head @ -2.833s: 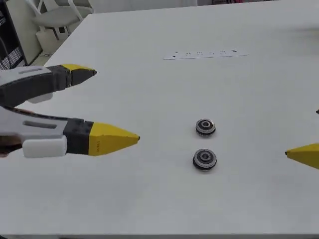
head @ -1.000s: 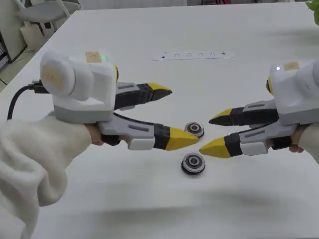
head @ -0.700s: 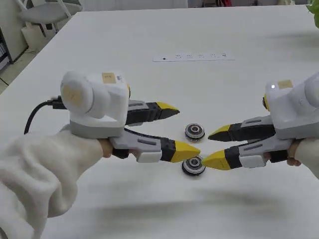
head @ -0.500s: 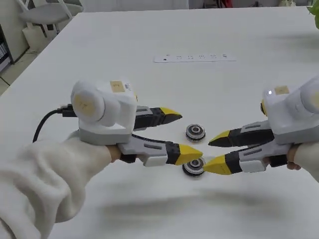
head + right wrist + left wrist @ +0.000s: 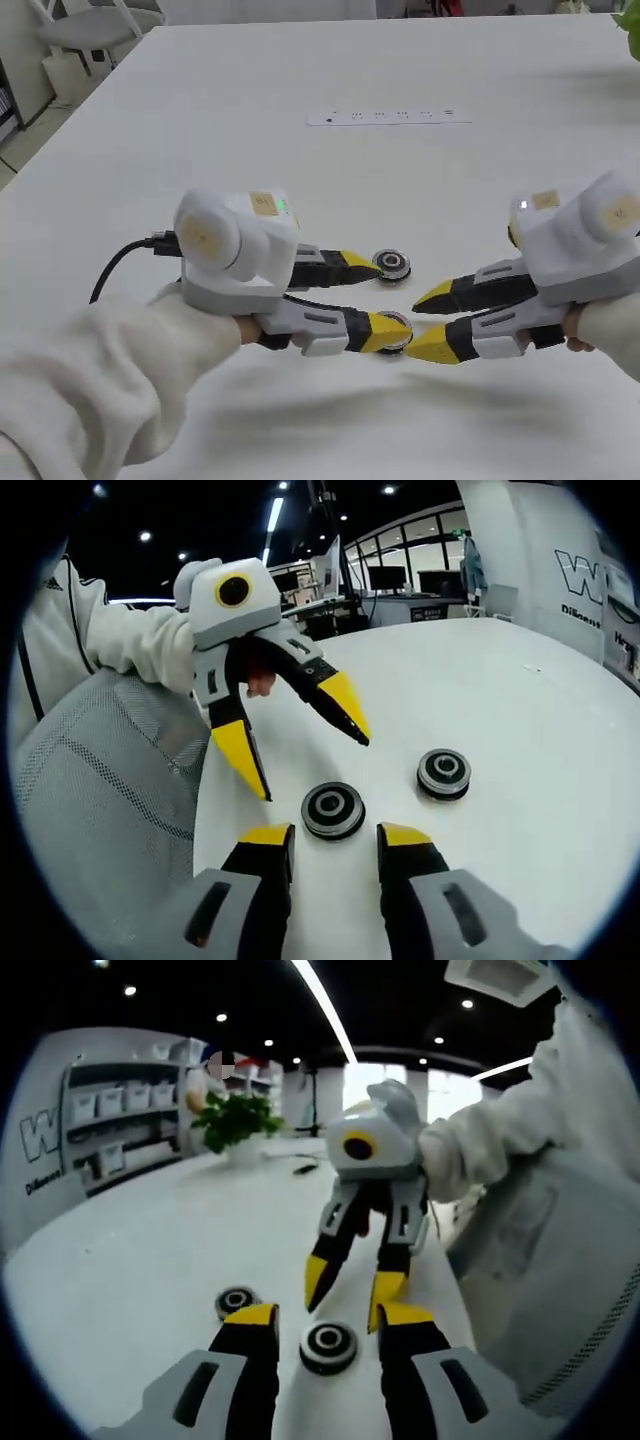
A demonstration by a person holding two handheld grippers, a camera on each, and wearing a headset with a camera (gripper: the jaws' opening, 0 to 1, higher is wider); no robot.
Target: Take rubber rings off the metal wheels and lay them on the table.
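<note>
Your left gripper (image 5: 385,297) comes in from the left and your right gripper (image 5: 412,323) from the right. Their yellow tips meet around the near wheel (image 5: 397,322) on the white table (image 5: 300,80). Both tools are spread wide and neither has hold of anything.

In the left gripper view the near wheel lies flat between that gripper's two tips, with a gap on each side. In the right gripper view it lies just past your right gripper's tips, in line with the gap between them. Its dark rubber ring is on the wheel.

The far wheel (image 5: 390,264) lies flat just beyond the near one, close by the upper tip of your left gripper. I cannot tell whether that tip touches it. Its ring is also on. A power strip (image 5: 388,117) lies well apart on the far side of the table.
</note>
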